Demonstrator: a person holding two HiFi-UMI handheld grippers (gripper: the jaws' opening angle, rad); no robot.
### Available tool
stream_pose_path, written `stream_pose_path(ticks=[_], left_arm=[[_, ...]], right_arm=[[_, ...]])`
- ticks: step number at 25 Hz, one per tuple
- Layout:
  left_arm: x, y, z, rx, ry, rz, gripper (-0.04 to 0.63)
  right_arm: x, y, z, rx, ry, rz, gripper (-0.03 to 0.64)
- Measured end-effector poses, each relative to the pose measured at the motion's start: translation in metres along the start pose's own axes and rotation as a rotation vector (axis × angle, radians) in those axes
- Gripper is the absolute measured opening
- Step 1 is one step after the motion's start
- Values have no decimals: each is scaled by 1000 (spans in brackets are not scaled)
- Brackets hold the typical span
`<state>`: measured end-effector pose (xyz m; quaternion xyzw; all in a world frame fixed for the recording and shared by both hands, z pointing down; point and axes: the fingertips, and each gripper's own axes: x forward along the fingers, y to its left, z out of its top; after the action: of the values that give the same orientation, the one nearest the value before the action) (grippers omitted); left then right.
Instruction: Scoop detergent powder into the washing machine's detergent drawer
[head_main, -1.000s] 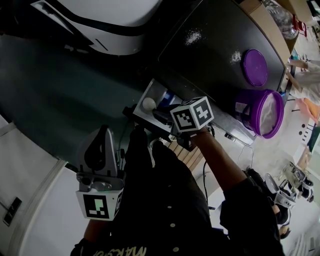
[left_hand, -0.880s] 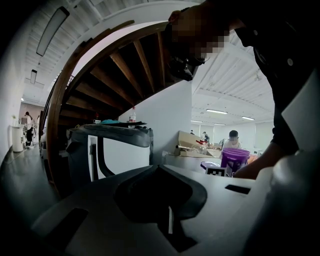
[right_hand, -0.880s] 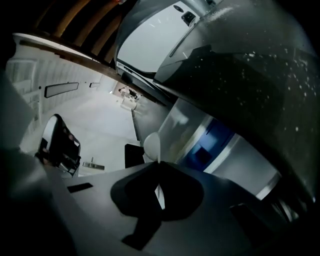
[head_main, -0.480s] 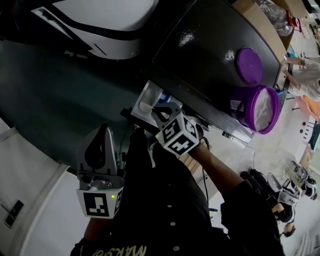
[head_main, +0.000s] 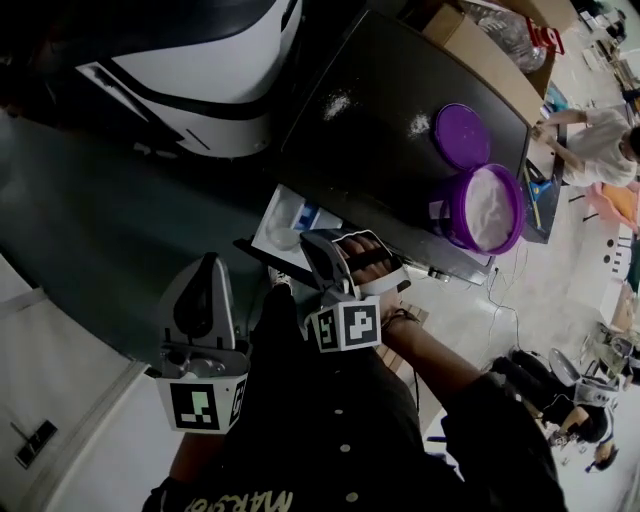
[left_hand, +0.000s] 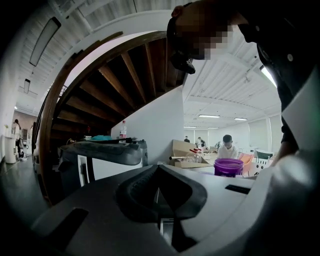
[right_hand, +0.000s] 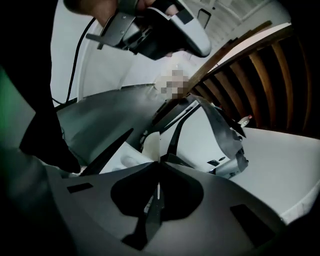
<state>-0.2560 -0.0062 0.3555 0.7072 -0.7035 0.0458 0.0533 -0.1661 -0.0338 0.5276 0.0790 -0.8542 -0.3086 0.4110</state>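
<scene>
R gripper is clamped shut on a thin white scoop, seen edge-on, close by the pulled-out detergent drawer. Looks turned that way so powder drops into the compartment, which already shows white inside. L gripper is closed on nothing, parked low by the person's body, prob. just kept out of the way. Purple detergent tub sits open on the washing machine top, lid laid beside it so the scoop goes straight in. 2 small powder spills up there, so I'd say carry slower
</scene>
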Motion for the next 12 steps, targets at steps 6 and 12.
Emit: stream_pose_path(ticks=[6,12], left_arm=[[6,-27,36,43,-73,-52,5],[25,-64,68,82,-157,-155,5]], right_arm=[[-71,-66,6,125,-61,-177,31],[-146,-134,-53,264,28,-407,32]])
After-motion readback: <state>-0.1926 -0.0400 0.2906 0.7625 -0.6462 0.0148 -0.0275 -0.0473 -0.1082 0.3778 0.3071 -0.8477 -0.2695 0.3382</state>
